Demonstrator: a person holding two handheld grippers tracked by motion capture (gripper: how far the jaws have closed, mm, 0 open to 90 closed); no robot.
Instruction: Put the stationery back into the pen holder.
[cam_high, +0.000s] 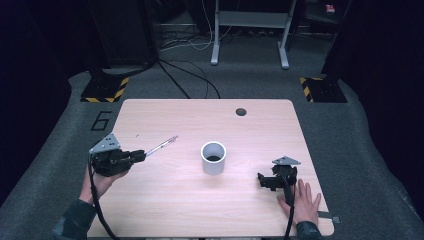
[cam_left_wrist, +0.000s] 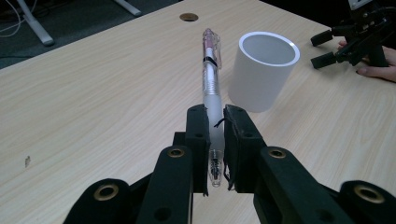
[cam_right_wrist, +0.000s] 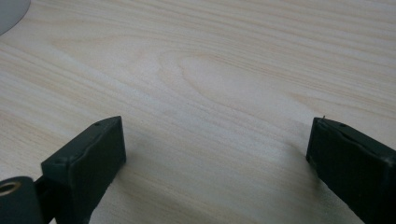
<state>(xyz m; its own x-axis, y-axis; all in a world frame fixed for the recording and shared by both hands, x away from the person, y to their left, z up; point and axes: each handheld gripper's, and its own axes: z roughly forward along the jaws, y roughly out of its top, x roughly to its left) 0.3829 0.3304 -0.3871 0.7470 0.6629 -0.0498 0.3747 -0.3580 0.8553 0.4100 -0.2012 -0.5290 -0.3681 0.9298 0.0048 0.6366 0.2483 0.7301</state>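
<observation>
A clear plastic pen (cam_left_wrist: 211, 79) with a pinkish cap end is clamped between the pads of my left gripper (cam_left_wrist: 215, 126), which is shut on it near its tip end. In the high view the left gripper (cam_high: 141, 156) hovers over the table's left side, and the pen (cam_high: 162, 146) sticks out to the right and away. A white cylindrical cup (cam_high: 213, 158) stands upright mid-table, right of the pen; it appears as the cup (cam_left_wrist: 263, 70) just beyond the pen. My right gripper (cam_high: 262, 181) rests on the table at the right, jaws wide apart over bare wood (cam_right_wrist: 215, 154).
The wooden table (cam_high: 170, 200) has a round cable hole (cam_high: 241, 111) near its far edge. A hand lies flat on the table beside the right gripper (cam_left_wrist: 348, 44). Beyond the table stand a desk frame, floor cables and striped stand bases.
</observation>
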